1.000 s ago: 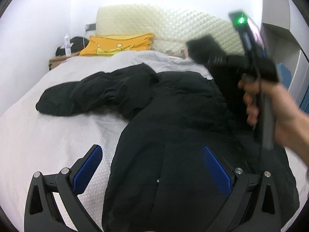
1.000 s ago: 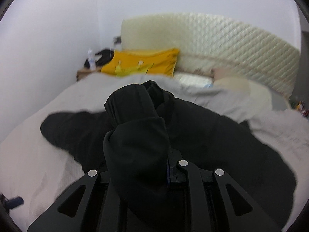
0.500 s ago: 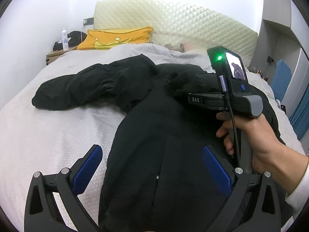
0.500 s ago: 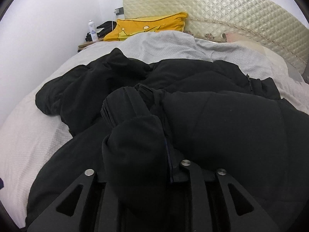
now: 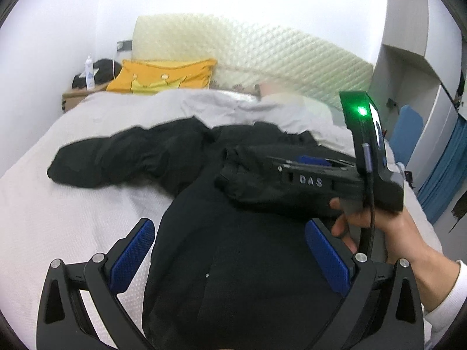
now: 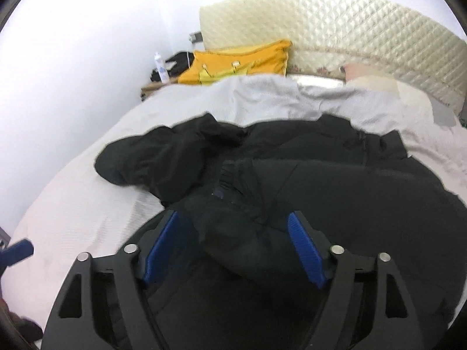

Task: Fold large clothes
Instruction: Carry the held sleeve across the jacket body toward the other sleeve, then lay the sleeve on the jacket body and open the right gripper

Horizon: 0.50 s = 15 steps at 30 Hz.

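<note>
A large black padded jacket (image 5: 233,248) lies on the bed (image 5: 67,218), one sleeve (image 5: 122,157) stretched out to the left. Its other sleeve (image 6: 233,227) is folded across the body and lies between the open pads of my right gripper (image 6: 233,248), which no longer grip it. The jacket also fills the right wrist view (image 6: 350,198). My left gripper (image 5: 230,259) is open and empty above the jacket's lower body. The right gripper shows in the left wrist view (image 5: 315,178), held by a hand over the folded sleeve.
A yellow pillow (image 5: 163,75) and a cream quilted headboard (image 5: 277,58) stand at the far end. A nightstand (image 5: 76,96) with a bottle is at the far left. A grey blanket (image 6: 262,99) lies beyond the jacket. Blue items stand at the right wall (image 5: 408,128).
My right gripper carried the sleeve down across the jacket's body, then opened and let it go. My left gripper stayed open, hardly moving.
</note>
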{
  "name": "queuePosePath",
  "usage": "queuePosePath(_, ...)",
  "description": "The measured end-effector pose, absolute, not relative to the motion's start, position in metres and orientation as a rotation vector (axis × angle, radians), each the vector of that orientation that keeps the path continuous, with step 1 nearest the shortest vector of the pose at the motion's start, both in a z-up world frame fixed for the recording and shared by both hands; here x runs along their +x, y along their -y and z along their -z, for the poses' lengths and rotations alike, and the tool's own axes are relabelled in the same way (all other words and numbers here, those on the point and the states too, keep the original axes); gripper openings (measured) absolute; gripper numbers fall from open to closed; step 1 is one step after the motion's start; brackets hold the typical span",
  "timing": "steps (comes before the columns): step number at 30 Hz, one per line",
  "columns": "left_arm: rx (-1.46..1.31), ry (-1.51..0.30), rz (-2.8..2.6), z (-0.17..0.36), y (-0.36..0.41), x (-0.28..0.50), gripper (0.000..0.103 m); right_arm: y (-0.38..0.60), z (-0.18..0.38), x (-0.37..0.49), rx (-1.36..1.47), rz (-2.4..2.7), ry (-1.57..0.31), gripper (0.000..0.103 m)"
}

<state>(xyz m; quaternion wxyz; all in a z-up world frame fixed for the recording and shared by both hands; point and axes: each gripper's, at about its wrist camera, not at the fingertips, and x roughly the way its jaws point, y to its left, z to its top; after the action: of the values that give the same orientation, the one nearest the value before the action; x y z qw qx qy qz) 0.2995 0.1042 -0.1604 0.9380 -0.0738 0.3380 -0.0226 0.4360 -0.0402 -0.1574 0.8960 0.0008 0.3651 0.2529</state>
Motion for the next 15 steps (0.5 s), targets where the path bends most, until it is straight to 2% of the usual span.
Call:
queuePosePath(10, -0.098, -0.622, 0.037, 0.101, -0.073, 0.262, 0.103, 0.094, 0.072, 0.358, 0.014, -0.471, -0.627, 0.076)
queuePosePath(15, -0.087, -0.576, 0.056, 0.078, -0.057, 0.237, 0.103, 0.129, 0.046, 0.312, 0.043, -0.418, -0.565, 0.076)
